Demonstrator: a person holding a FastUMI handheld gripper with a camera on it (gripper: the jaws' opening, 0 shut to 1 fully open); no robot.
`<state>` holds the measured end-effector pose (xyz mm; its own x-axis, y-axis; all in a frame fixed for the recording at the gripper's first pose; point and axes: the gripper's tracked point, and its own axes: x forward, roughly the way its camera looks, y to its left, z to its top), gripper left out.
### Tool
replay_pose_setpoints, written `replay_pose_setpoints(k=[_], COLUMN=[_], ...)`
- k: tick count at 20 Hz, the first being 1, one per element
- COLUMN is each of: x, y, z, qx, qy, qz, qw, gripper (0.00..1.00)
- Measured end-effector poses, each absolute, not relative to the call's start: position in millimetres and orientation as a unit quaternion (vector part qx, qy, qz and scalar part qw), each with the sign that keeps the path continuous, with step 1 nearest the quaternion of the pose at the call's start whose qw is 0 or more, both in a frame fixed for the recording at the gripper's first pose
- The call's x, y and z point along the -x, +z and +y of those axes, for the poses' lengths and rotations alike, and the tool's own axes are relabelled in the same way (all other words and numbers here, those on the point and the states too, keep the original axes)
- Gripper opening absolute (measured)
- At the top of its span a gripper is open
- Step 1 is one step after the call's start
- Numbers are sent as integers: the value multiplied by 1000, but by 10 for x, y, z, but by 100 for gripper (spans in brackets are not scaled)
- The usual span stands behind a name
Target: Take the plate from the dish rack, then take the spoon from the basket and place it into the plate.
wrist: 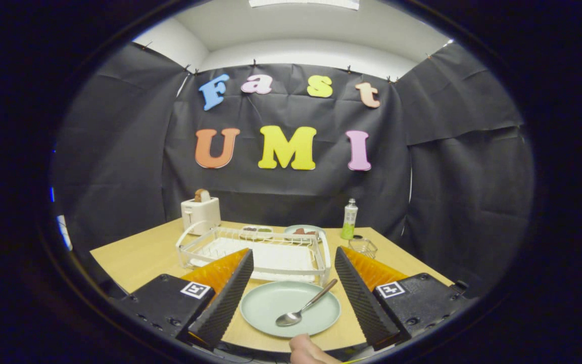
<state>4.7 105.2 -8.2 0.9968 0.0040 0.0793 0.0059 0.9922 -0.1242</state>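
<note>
Black ribbed fingers [230,298] of the tool [291,298] are spread wide, gripping nothing, held back above the tabletop [139,258]. Between them sits the pale green plate [271,303], flat on the wood, just in front of the white dish rack [316,253]. Spoon [305,306] lies in the plate, bowl down near the plate's centre, handle resting out over the far right rim. Part of a hand [308,351] shows just below the plate's near edge. Beyond the right finger a small clear basket [362,246] stands beside the rack, looks empty but too small to be sure. Further back: white toaster [200,212] with bread in it, a green bottle [349,219], two small dishes of food behind the rack. Judgement: both steps look done, plate out of the rack and spoon in it, so this is the release/retreat phase. Next move only needs the tool pulled straight back and up, clear of the spoon handle so it doesn't get knocked off the rim.
</note>
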Motion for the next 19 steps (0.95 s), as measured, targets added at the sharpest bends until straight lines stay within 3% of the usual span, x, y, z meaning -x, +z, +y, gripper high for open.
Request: replay_pose_setpoints(k=[19], x=[73], y=[-179], z=[1003], qx=[61], qy=[-3], qz=[-22], qw=[998], gripper=[100])
